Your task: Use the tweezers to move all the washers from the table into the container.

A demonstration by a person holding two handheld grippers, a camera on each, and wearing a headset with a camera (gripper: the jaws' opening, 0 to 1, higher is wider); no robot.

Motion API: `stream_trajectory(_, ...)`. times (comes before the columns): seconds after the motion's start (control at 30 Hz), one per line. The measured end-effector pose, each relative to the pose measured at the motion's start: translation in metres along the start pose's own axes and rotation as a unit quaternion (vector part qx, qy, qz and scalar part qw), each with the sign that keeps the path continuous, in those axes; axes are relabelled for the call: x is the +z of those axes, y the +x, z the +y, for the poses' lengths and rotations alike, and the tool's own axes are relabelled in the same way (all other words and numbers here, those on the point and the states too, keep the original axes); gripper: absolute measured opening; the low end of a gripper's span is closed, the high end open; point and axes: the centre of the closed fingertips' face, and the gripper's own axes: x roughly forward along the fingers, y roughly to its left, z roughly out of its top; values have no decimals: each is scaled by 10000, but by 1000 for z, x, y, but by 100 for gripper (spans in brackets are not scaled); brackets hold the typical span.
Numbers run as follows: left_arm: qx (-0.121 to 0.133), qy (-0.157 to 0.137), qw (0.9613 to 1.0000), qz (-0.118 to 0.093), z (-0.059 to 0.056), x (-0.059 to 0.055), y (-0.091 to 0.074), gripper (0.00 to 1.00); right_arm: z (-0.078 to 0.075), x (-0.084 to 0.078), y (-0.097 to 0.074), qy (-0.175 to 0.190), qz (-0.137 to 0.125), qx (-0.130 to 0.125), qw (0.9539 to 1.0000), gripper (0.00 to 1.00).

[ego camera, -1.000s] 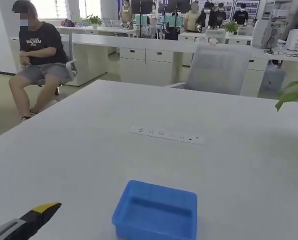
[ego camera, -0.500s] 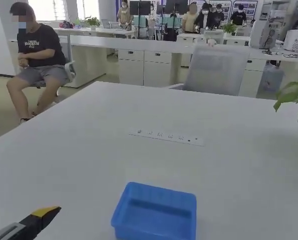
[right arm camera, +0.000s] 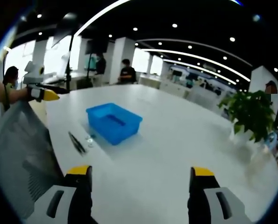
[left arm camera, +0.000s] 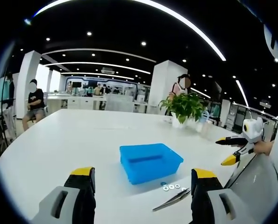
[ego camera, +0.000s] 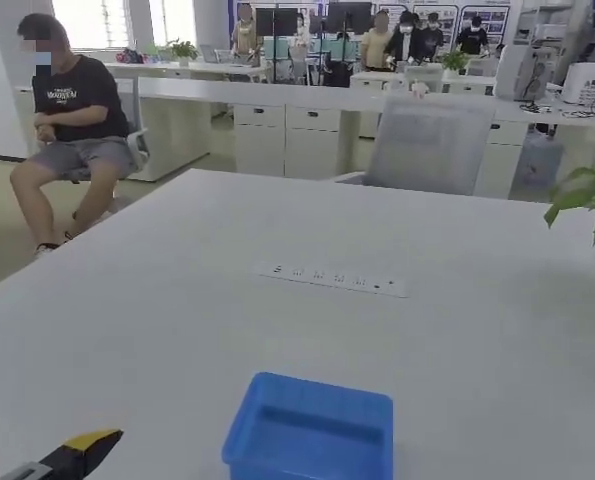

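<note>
1. Our left tongs [left arm camera: 143, 171] are wide open and hold nothing. Our right tongs [right arm camera: 139, 171] are wide open too, and hold nothing.
2. The thin silver metal tweezers [left arm camera: 171, 199] lie flat on the big white table [left arm camera: 59, 140]. They are at about 5 o'clock from the blue plastic box-shaped container [left arm camera: 153, 171] in the left gripper view.
3. The small round silver washers [left arm camera: 172, 187] lie on the table between the tweezers and the container, near both. We see no washers inside the container, so we think the job has not begun.
4. We think the tweezers come first, and that could go wrong. They are thin and flat, so wide tongs may slide over them and not catch them.
5. A push on the tweezers could knock the washers, which lie just beside them, and scatter them over the table.
6. Later a washer could slip out of the tweezer tips, because it is tiny, flat and smooth.
7. Now we count: two tongs, one pair of tweezers, one container. We count three washers in a row and maybe a fourth at 12 o'clock from them. They are too small to be sure.
</note>
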Motion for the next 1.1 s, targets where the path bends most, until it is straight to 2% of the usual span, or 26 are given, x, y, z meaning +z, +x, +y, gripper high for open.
stream_trajectory(0.07, 44, -19, 10000, 8, 2, 0, -2, 78, 2, 0, 0, -1, 24, 57, 10000, 82)
stream_trajectory(0.17, 41, -244, 9997, -33, 7, 1, -3, 80, 8, 3, -3, 54, 61, 248, 9997, 78)
stream_trajectory(0.23, 72, -351, 9993, 75, 16, -4, -5, 78, 14, 2, -4, 90, 173, 464, 9987, 73)
stream_trajectory(0.3, 39, -375, 9991, 208, 19, -8, -6, 78, 18, 2, -4, 25, 219, 600, 9980, 66)
stream_trajectory(0.37, -153, -474, 9970, 594, 18, -18, -9, 73, 24, 5, -3, -220, 253, 790, 9963, 54)
stream_trajectory(0.4, -199, -460, 9960, 736, 19, -21, -10, 68, 27, 5, -3, -221, 300, 872, 9955, 48)
stream_trajectory(0.47, -392, -272, 9945, 928, 18, -22, -11, 55, 37, 10, 1, -290, 278, 1122, 9929, 40)
stream_trajectory(0.57, -753, -81, 9886, 1304, 10, -26, -7, 44, 49, 12, 5, -523, 386, 1364, 9885, 33)
stream_trajectory(0.63, -965, 134, 9823, 1599, 2, -31, -1, 40, 57, 14, 8, -490, 410, 1580, 9854, 25)
stream_trajectory(0.73, -1343, 473, 9692, 2008, -11, -42, 7, 36, 66, 20, 15, -292, 401, 1830, 9819, 21)
stream_trajectory(0.77, -1554, 699, 9612, 2172, -18, -47, 9, 34, 67, 21, 17, -281, 411, 1842, 9816, 22)
stream_trajectory(0.8, -1668, 812, 9548, 2325, -22, -52, 10, 32, 69, 21, 19, -269, 419, 1878, 9809, 22)
stream_trajectory(0.87, -1912, 885, 9458, 2473, -31, -60, 16, 28, 73, 24, 24, -256, 390, 1930, 9801, 22)
stream_trajectory(0.9, -2068, 913, 9376, 2640, -37, -66, 17, 26, 77, 24, 28, -228, 412, 1993, 9788, 22)
stream_trajectory(0.97, -2143, 1135, 9274, 2847, -37, -75, 19, 22, 83, 24, 32, -217, 439, 2046, 9776, 23)
stream_trajectory(1.0, -2168, 1274, 9200, 3006, -38, -82, 20, 21, 87, 24, 36, -222, 448, 2085, 9767, 23)
stream_trajectory(1.03, -2194, 1343, 9157, 3087, -39, -85, 21, 21, 90, 24, 37, -217, 461, 2126, 9758, 23)
stream_trajectory(1.07, -2249, 1449, 9078, 3230, -38, -92, 22, 21, 93, 24, 39, -220, 461, 2155, 9752, 23)
stream_trajectory(1.1, -2278, 1492, 9050, 3269, -38, -95, 24, 20, 97, 25, 42, -234, 462, 2197, 9742, 23)
